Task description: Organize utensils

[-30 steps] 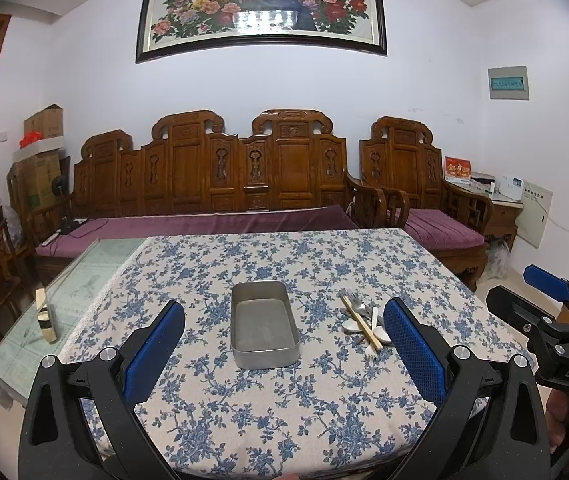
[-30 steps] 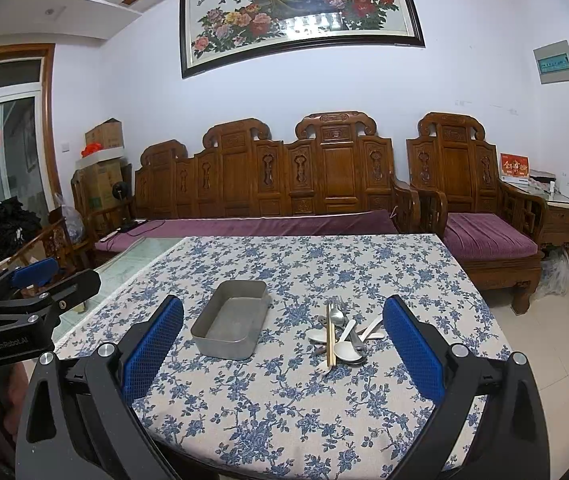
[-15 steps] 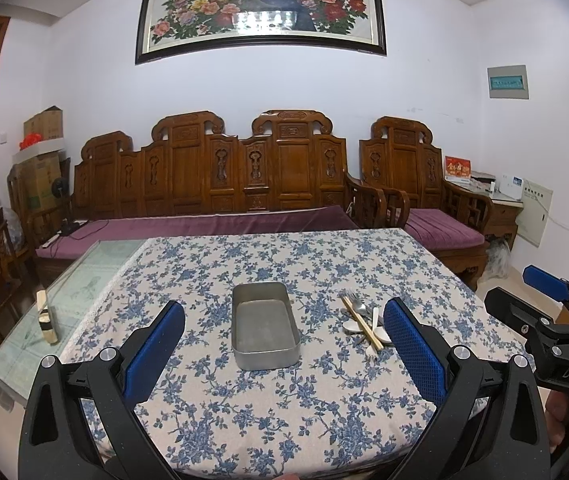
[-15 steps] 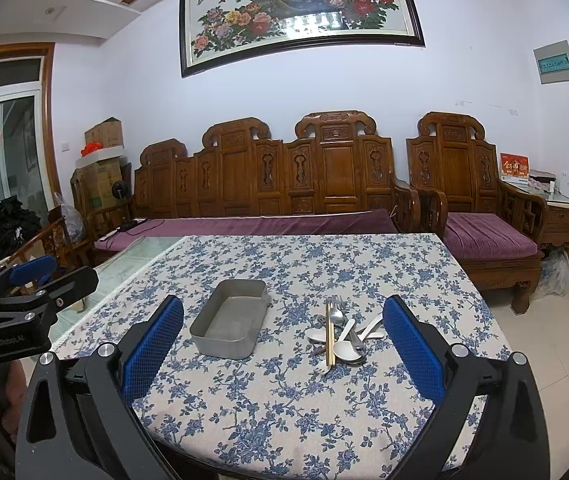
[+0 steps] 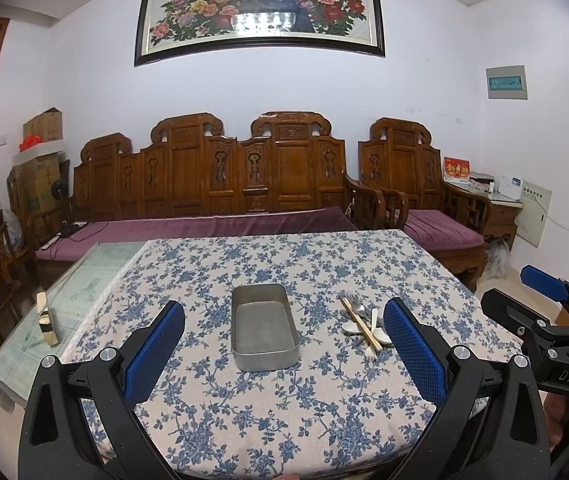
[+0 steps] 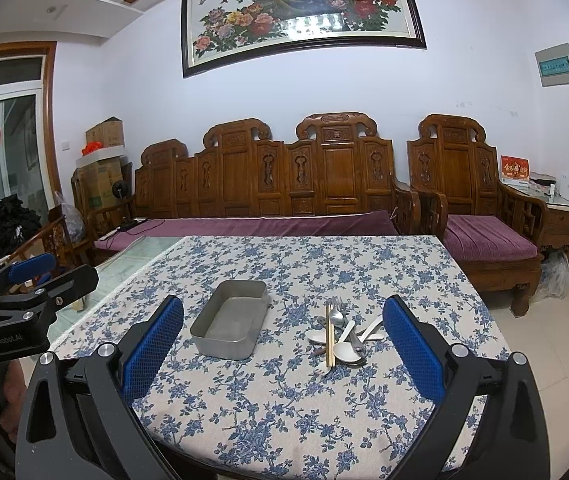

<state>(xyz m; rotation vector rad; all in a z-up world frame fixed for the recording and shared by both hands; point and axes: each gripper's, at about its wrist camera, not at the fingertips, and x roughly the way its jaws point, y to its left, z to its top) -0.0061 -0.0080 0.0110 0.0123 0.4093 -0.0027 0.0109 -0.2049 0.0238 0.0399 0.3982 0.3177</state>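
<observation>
Blue-padded left hand-held gripper [image 5: 284, 344] and right hand-held gripper [image 6: 282, 344] hover level, spread wide.

Even, soft indoor light is filling both views; glare is washing the framed painting [image 5: 260, 8] glass; fisheye is bending edges, corners vignetting black; focus staying sharp throughout.

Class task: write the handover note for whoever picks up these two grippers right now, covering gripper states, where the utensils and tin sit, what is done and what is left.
Left gripper: open, holding nothing, short of the tin.
Right gripper: open, holding nothing, facing the pile.
Metal tin: on the floral tablecloth, nothing inside.
Utensil pile: right of the tin, all crossed together: chopsticks, white spoons, metal spoon and a fork.
Done: nothing yet.
Left: move every utensil from the pile into the tin.
</observation>
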